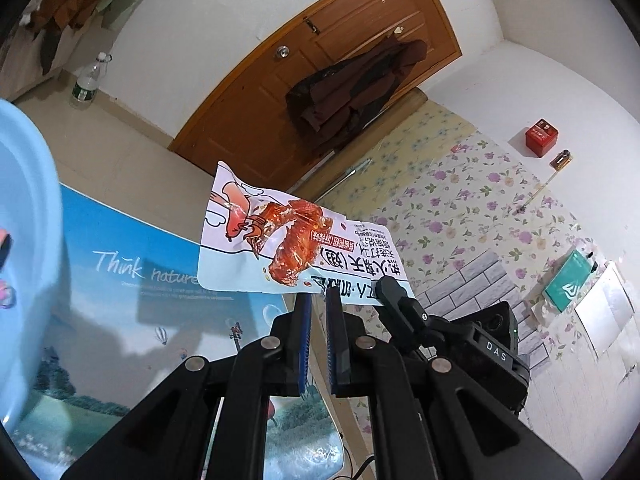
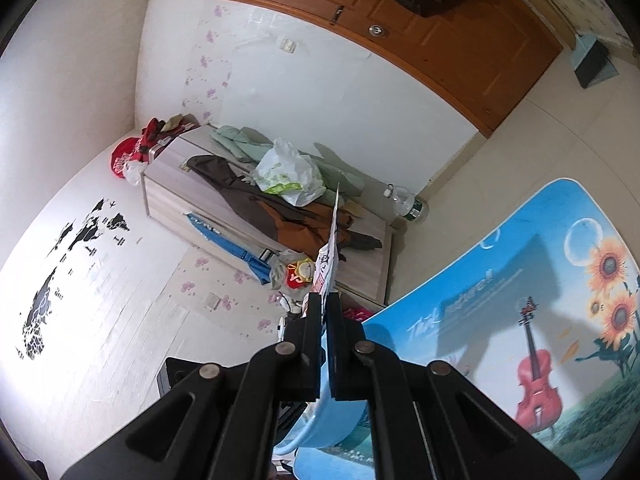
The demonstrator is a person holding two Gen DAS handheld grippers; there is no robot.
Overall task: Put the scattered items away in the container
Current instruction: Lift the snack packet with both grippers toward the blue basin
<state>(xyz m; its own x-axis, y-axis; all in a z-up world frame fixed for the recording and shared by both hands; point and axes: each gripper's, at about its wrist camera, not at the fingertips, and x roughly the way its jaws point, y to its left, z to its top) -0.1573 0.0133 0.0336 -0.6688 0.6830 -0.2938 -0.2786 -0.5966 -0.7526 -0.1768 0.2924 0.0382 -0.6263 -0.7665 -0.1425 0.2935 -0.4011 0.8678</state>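
In the left wrist view a white snack packet (image 1: 280,244) with a red chicken-wing picture hangs in the air. My left gripper (image 1: 319,300) sits just under its lower edge, jaws close together, not clearly pinching it. My right gripper's fingers (image 1: 394,294) clamp the packet's lower right edge. In the right wrist view my right gripper (image 2: 325,300) is shut on the same packet (image 2: 330,256), seen edge-on. The light blue basin (image 1: 24,240) is at the far left, its rim also below the right gripper (image 2: 332,420).
A printed blue mat (image 1: 132,280) reading "Think nature" covers the table (image 2: 540,320). A wooden door (image 1: 320,60) with a hanging coat, a water bottle (image 1: 86,80), a cluttered cabinet (image 2: 260,208) and a floral wall lie beyond.
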